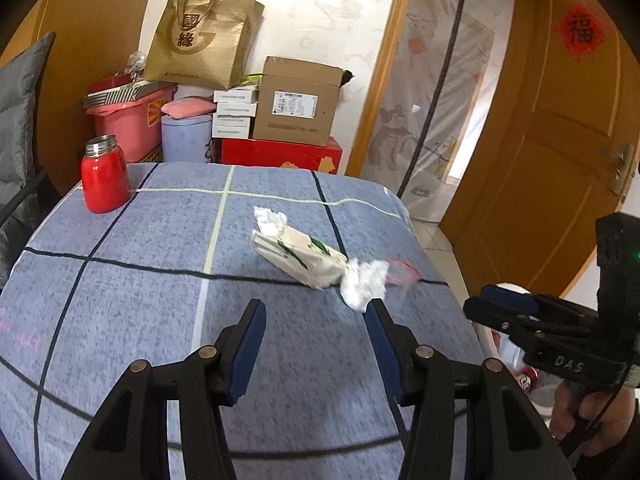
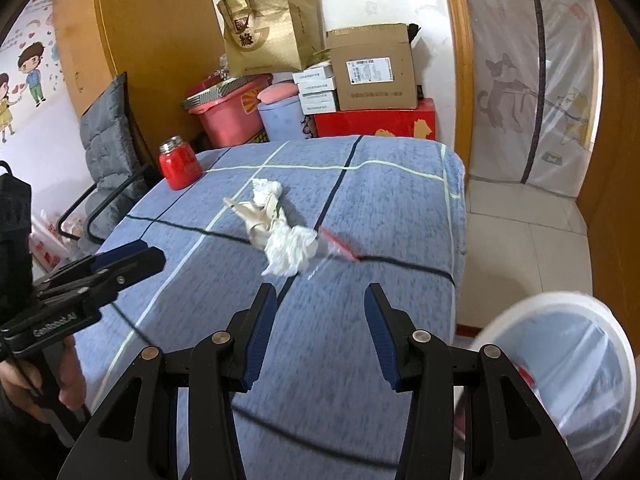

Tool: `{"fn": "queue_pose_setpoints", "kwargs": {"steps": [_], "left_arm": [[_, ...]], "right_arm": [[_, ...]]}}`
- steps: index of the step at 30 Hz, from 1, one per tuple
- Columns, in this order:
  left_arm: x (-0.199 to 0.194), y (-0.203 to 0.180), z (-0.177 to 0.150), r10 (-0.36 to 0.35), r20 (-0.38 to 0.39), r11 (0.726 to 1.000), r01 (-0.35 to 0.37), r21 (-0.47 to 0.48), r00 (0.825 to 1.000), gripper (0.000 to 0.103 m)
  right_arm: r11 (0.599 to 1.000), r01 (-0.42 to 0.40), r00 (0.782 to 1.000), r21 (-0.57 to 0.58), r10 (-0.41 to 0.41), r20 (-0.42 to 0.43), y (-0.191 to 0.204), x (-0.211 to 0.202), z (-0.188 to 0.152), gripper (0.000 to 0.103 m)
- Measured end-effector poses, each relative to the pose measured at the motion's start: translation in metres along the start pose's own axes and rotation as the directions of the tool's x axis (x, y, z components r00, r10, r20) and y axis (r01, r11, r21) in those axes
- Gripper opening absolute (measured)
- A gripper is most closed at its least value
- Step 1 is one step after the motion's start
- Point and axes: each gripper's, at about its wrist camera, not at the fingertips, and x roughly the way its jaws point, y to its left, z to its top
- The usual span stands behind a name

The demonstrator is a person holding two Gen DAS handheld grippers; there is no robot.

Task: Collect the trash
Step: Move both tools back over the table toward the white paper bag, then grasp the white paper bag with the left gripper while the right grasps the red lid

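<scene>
left wrist view: the left gripper (image 1: pixel 316 308) hung spread and empty over the bed (image 1: pixel 140 280), crumpled tissue (image 1: pixel 366 284) just ahead. right wrist view: the right gripper (image 2: pixel 320 294) gaped empty too, bin (image 2: pixel 568 360) beside it. approach step, i judged; next, close on the tissue.

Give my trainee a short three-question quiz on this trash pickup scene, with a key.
1. True or false: both the left gripper and the right gripper are empty and open.
2. Which lies nearest the right gripper: (a) red metal-capped jar, (b) crumpled white tissue, (c) brown cardboard box?
3. Fill in: the flattened white carton with green print lies on the blue checked ____.

Key: 1 true; 2 b; 3 bedcover.
</scene>
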Motion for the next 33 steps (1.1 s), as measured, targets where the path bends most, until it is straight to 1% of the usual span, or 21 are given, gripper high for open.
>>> {"fn": "queue_pose_setpoints", "kwargs": {"steps": [8, 10, 13, 17, 18, 20, 21, 22, 23, 26, 27, 28, 29, 33], "left_arm": [[0.032, 0.011, 0.024, -0.007, -0.017, 1.000, 0.006, -0.026, 1.000, 0.052], [0.043, 0.014, 0.031, -0.009, -0.029, 0.999, 0.007, -0.050, 1.000, 0.052], [0.058, 0.018, 0.038, -0.013, -0.040, 0.997, 0.009, -0.079, 0.999, 0.052], [0.080, 0.025, 0.044, -0.020, -0.066, 0.991, 0.011, -0.134, 0.998, 0.052], [0.084, 0.026, 0.045, -0.017, -0.072, 0.990, 0.006, -0.142, 0.997, 0.050], [0.097, 0.028, 0.045, -0.015, -0.098, 0.987, 0.000, -0.158, 0.995, 0.037], [0.103, 0.028, 0.045, -0.015, -0.112, 0.986, -0.004, -0.165, 0.994, 0.034], [0.109, 0.028, 0.044, -0.018, -0.127, 0.986, -0.004, -0.169, 0.992, 0.028], [0.112, 0.028, 0.043, -0.019, -0.132, 0.986, -0.003, -0.169, 0.991, 0.025], [0.116, 0.027, 0.041, -0.022, -0.130, 0.986, 0.000, -0.167, 0.991, 0.019], [0.116, 0.027, 0.042, -0.024, -0.127, 0.987, 0.003, -0.163, 0.992, 0.018], [0.116, 0.026, 0.042, -0.023, -0.124, 0.988, 0.003, -0.156, 0.992, 0.013], [0.115, 0.025, 0.042, -0.019, -0.121, 0.989, 0.000, -0.150, 0.992, 0.010], [0.108, 0.022, 0.043, -0.021, -0.100, 0.993, 0.009, -0.122, 0.995, 0.007]], "right_arm": [[0.999, 0.005, 0.999, -0.038, -0.006, -0.040, -0.002, 0.042, 0.017, 0.047], [1.000, 0.012, 0.999, -0.011, -0.012, -0.045, -0.008, 0.049, 0.019, 0.047], [0.998, -0.008, 0.999, 0.057, 0.011, -0.048, -0.019, 0.057, 0.023, 0.047], [0.997, -0.017, 0.998, 0.071, 0.021, -0.058, -0.021, 0.069, 0.026, 0.047], [0.998, -0.017, 0.998, 0.067, 0.022, -0.062, -0.020, 0.071, 0.027, 0.047], [0.998, -0.021, 0.997, 0.058, 0.026, -0.078, -0.019, 0.078, 0.027, 0.047], [0.998, -0.027, 0.996, 0.053, 0.031, -0.081, -0.019, 0.080, 0.026, 0.045], [0.998, -0.030, 0.996, 0.047, 0.034, -0.082, -0.017, 0.081, 0.026, 0.037], [0.999, -0.029, 0.997, 0.039, 0.032, -0.076, -0.016, 0.081, 0.026, 0.037], [0.999, -0.030, 0.998, 0.018, 0.031, -0.054, -0.014, 0.077, 0.027, 0.024], [1.000, -0.025, 0.999, 0.009, 0.025, -0.047, -0.012, 0.074, 0.028, 0.015], [1.000, -0.022, 0.999, 0.000, 0.022, -0.047, -0.011, 0.073, 0.029, 0.009], [1.000, -0.023, 0.999, -0.007, 0.023, -0.048, -0.009, 0.072, 0.029, 0.007], [1.000, -0.019, 0.999, -0.025, 0.018, -0.050, -0.007, 0.070, 0.026, 0.005]]}}
